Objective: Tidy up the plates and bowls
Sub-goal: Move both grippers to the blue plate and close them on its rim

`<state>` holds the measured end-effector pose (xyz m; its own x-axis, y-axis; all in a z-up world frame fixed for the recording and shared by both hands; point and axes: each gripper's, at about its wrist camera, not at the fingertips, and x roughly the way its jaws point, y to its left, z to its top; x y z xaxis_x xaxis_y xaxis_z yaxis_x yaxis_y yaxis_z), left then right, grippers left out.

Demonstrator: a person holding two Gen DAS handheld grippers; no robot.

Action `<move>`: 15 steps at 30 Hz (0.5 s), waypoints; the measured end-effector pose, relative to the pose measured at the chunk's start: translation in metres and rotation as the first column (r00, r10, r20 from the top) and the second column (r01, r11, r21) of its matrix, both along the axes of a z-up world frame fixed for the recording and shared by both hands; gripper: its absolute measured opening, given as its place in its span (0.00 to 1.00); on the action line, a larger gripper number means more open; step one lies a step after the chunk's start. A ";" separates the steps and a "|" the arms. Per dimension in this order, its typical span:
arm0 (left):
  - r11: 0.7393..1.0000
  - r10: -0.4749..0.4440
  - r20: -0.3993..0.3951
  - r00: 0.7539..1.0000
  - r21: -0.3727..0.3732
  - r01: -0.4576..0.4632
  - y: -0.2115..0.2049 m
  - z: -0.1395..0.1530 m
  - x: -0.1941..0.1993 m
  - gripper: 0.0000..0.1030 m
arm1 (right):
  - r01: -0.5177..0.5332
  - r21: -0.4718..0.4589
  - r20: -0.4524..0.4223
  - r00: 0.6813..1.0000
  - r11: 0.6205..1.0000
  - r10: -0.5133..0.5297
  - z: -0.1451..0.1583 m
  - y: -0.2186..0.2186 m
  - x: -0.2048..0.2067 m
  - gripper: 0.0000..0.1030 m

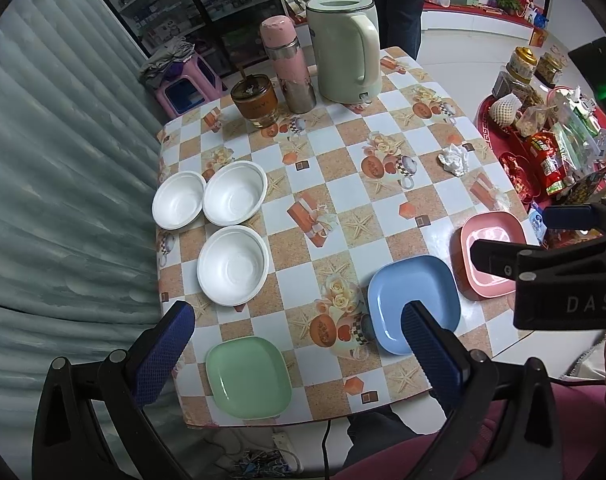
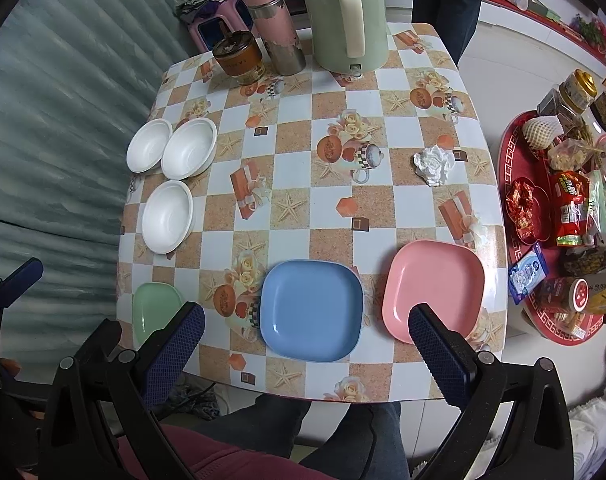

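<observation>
Both tongs, left (image 1: 299, 354) and right (image 2: 307, 354), are held wide open and empty. Along the worktop's near edge, the green plate (image 1: 247, 377) should be gripped by its rim, then stacked.

The checkered table (image 2: 327, 216) carries three white bowls (image 2: 167, 216), three plates (image 2: 311, 310), kettle (image 2: 341, 16), flask (image 2: 273, 24).

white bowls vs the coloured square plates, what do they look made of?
White bowls: likely foam or moulded pulp disposables; matte, chalky, soft thick rims. Blue plate, pink plate, green plate: probably plastic or melamine; uniform pastel colour, smooth semi-gloss with light glints. Glazed ceramic can't be ruled out.
</observation>
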<state>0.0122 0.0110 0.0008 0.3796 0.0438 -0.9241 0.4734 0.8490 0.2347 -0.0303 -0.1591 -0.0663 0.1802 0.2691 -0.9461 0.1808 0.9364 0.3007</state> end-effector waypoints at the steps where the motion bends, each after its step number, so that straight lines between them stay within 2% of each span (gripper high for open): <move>1: 1.000 0.002 0.001 1.000 0.000 -0.002 -0.001 0.000 -0.001 1.00 | 0.001 0.003 -0.003 1.000 1.000 -0.001 -0.001 0.000 0.001 1.00; 4: 1.000 -0.007 -0.024 1.000 -0.007 0.006 0.000 -0.007 0.003 1.00 | 0.012 0.029 -0.034 0.999 0.999 -0.011 -0.011 -0.001 0.000 1.00; 8: 1.000 0.013 -0.135 0.991 0.025 -0.010 0.003 -0.037 0.010 1.00 | 0.055 0.103 -0.132 0.990 0.993 -0.041 -0.046 -0.010 -0.008 1.00; 12: 0.996 0.044 -0.223 0.974 0.080 -0.027 0.009 -0.090 0.012 1.00 | 0.116 0.155 -0.266 0.961 0.981 -0.071 -0.099 -0.021 -0.026 1.00; 15: 0.988 0.078 -0.318 0.945 0.149 -0.031 0.012 -0.122 0.006 1.00 | 0.175 0.232 -0.376 0.924 0.957 -0.078 -0.151 -0.025 -0.048 1.00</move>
<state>0.0184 0.0234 -0.1210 0.0566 0.1942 -0.9793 0.4971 0.8452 0.1963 -0.0783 -0.1842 -0.2168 -0.1095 0.5085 -0.8540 0.4334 0.7977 0.4194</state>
